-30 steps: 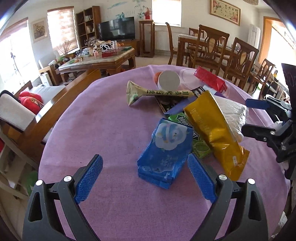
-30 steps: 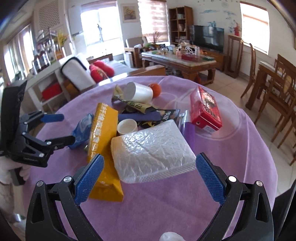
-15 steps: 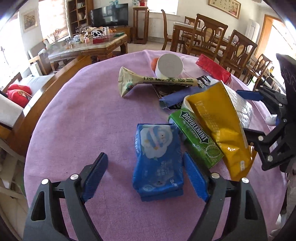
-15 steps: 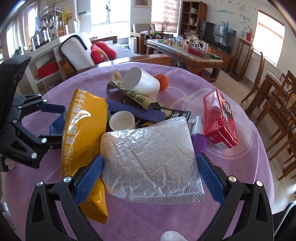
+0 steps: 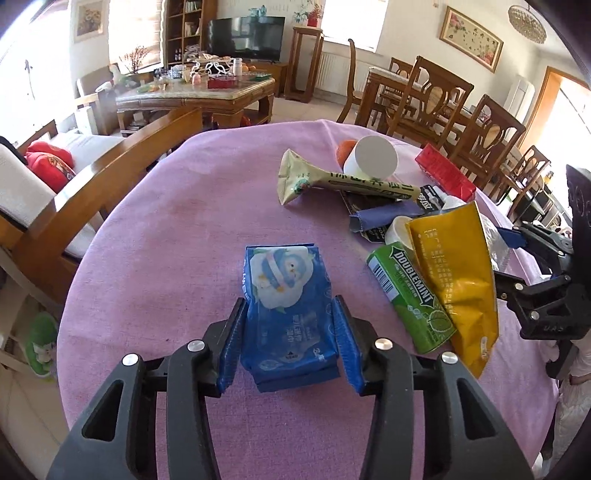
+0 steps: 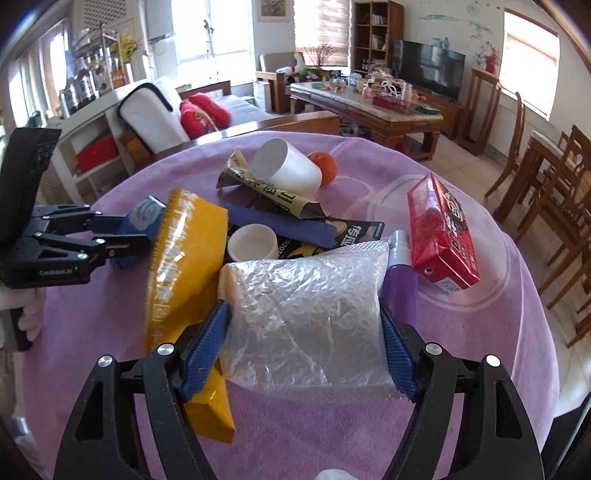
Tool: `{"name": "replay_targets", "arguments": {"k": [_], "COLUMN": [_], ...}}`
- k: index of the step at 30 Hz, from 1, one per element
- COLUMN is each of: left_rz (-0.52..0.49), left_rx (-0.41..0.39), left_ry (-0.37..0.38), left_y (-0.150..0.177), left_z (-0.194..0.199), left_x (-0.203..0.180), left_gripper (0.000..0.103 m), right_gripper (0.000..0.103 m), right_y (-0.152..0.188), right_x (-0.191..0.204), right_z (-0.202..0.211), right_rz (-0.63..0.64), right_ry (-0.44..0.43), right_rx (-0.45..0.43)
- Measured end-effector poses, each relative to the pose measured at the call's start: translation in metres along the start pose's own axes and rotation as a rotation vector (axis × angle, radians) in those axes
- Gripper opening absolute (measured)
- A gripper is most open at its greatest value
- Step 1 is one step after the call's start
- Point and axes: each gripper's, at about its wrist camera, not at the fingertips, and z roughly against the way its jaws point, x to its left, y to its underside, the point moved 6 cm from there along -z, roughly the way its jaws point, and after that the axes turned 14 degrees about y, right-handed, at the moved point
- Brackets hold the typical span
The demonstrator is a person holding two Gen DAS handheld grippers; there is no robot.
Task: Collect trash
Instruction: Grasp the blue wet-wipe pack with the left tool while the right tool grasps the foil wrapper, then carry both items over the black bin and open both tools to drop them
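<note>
My left tongs [image 5: 289, 343] are clenched on the blue wipes pack [image 5: 286, 310], low in the centre of the left view, and my right tongs [image 6: 304, 347] squeeze the bubble-wrap bag [image 6: 303, 306] at the bottom centre of the right view; both pieces of trash rest on the bench [image 5: 184, 221]. I think the bubble-wrap bag is the risky one: it is slippery and full of air, so it can slide out of the pads when I lift, or it can drag its neighbours. The yellow snack bag [image 6: 184, 266] lies just beside the left pad and partly under it, so I could pinch it too without wanting. The purple bottle [image 6: 400, 280] touches the right edge of the bag and may roll. The wipes pack is soft, and I hold it only at the near end, so the far end can hang down and slip. In the left view the green gum pack [image 5: 410, 295] lies near, but apart from my tongs. The bench is round, covered with a purple cloth which may wrinkle if I pull something across. Behind it, at the top of both frames, I see a living room with a wooden coffee table [image 5: 199, 92], a television [image 5: 245, 33], and dining chairs [image 5: 428, 96] at upper right.
</note>
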Motion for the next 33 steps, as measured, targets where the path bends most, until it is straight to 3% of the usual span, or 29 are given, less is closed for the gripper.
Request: {"name": "replay_targets", "arguments": {"k": [2,4,7,12,16,23,33], "left_rz": [-0.01,-0.009,-0.011,-0.023,-0.028,-0.033,-0.086], "left_rx": [-0.035,-0.067,-0.108,-0.115,-0.106,-0.133,-0.268], "left_ry": [0.0,0.015,0.04,0.063,0.071,0.094,0.167], "left_y": [-0.002,-0.007,-0.01,-0.013,-0.009,-0.008,-0.025], "left_z": [0.007,0.01,0.017,0.012,0.008,0.013,0.035], "left_x": [-0.002,-0.006,-0.011,-0.023,-0.032,-0.04,-0.089], "left_gripper": [0.045,0.045,0.045,0.045,0.045,0.045,0.045], "right_gripper": [0.065,0.041,0.034,0.034,0.012,0.008,0.009], "right_y": [0.002,0.003,0.004,0.009,0.011,0.007,0.013], "right_x": [-0.007,-0.016,-0.03,-0.036,-0.034,-0.047,-0.089], "right_z": [0.007,0.014,0.024,0.024,0.031,0.065,0.136], "right_rz": [-0.038,-0.089,-0.164,-0.184,-0.175,-0.25,-0.336], "right_ry": [-0.012,-0.024,-0.067,-0.105,-0.105,-0.109,-0.06], "right_rx": [-0.012,-0.03,-0.047,-0.019,-0.035,-0.135,-0.302]}}
